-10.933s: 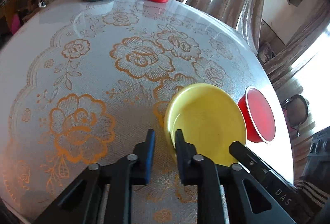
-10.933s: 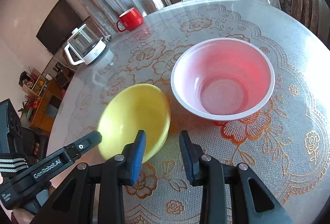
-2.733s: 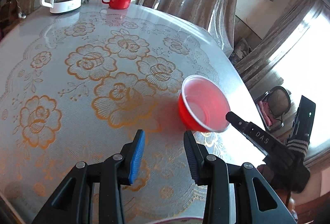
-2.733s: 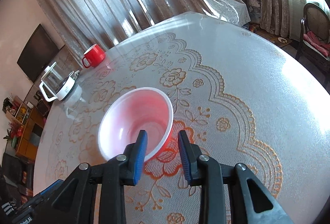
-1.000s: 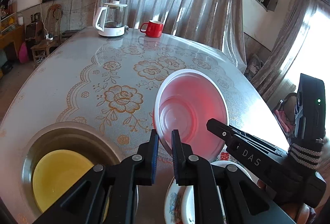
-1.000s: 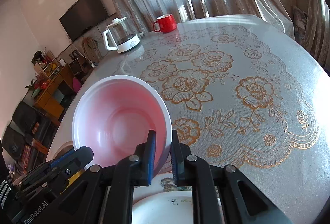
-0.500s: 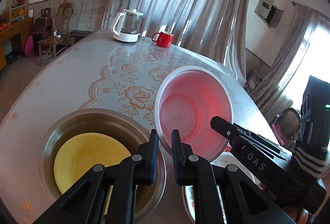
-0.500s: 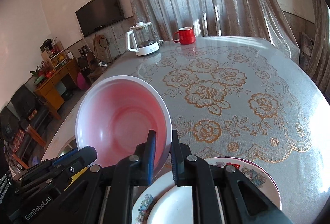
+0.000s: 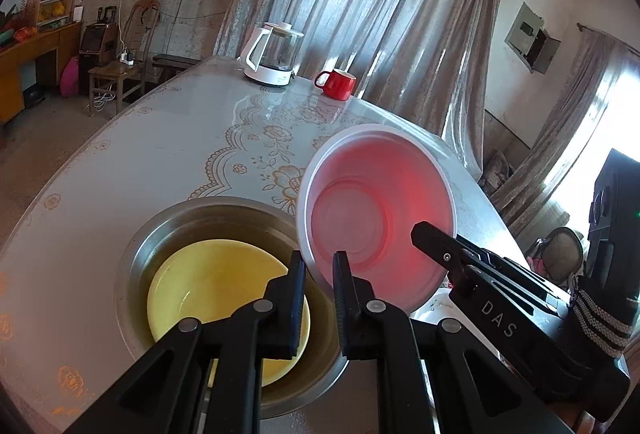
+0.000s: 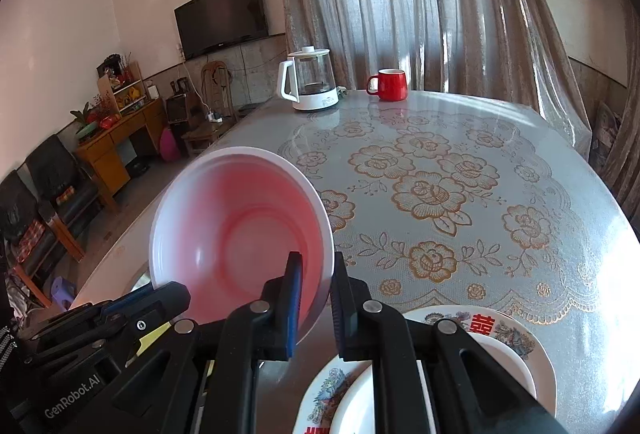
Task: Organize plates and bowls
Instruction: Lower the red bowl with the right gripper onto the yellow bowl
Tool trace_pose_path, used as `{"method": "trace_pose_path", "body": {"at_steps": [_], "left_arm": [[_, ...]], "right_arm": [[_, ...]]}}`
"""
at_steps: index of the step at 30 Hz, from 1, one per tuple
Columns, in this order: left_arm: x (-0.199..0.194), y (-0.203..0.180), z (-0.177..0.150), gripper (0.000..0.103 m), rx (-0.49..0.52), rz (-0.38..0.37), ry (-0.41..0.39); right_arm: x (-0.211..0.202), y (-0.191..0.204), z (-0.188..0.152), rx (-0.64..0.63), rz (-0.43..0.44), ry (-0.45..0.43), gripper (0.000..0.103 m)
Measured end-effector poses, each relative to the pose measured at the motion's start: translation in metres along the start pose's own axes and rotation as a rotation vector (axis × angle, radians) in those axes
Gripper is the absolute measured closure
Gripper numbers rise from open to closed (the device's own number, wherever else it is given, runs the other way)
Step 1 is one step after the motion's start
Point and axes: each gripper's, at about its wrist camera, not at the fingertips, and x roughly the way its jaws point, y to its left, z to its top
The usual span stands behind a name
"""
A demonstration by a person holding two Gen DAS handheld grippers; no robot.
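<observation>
Moved: pink bowl (image 9: 376, 218) now lifted higher over table (image 10: 460, 162).
Grip: left gripper (image 9: 320, 288) and right gripper (image 10: 316, 294) both clamp its rim.
Basin (image 9: 132, 254): holds yellow plate (image 9: 208, 282), beneath left fingers.

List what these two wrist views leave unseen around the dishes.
- Yellow plate: near edge hidden by left gripper fingers, left wrist view.
- Patterned plates: cut off by frame edge, covered by right gripper, right wrist view.
- Metal basin: barely visible in right wrist view, behind red bowl.
</observation>
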Motion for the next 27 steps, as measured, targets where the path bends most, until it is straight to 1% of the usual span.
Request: {"method": "trace_pose_path", "body": {"at_steps": [16,27], "left_arm": [[-0.018,0.019,-0.010,0.090,-0.039,0.001,-0.023],[-0.038,0.045,-0.019,0.090,-0.083,0.029,-0.049]], "right_arm": [[-0.009,0.027,-0.003,-0.079,-0.001,-0.024,0.091],[-0.005,0.051,-0.014,-0.111,0.038,0.009,0.091]]}}
